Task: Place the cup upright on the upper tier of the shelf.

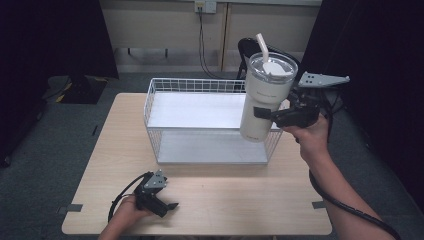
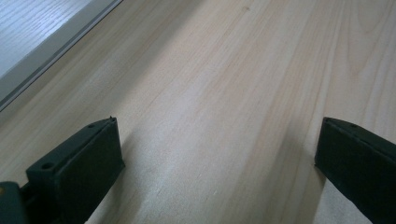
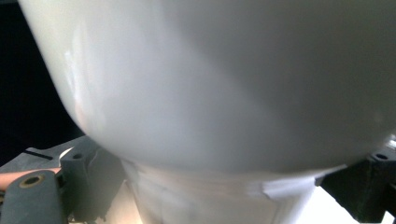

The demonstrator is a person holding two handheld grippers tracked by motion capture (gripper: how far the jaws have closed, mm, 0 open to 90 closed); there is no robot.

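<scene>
Tumbler [image 1: 264, 97] above empty wire basket [image 1: 160, 90]

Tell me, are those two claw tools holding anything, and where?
The right gripper clamps the white tumbler around its lower body, lifted over the wire basket. The left gripper is open, holding nothing.

Cream tumbler [image 1: 264, 97], white wire basket [image 1: 200, 86], pale woodgrain table [image 1: 240, 200].

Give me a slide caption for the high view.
Right gripper holds a white straw tumbler above a white wire basket; left gripper rests open on the wooden table.
</scene>
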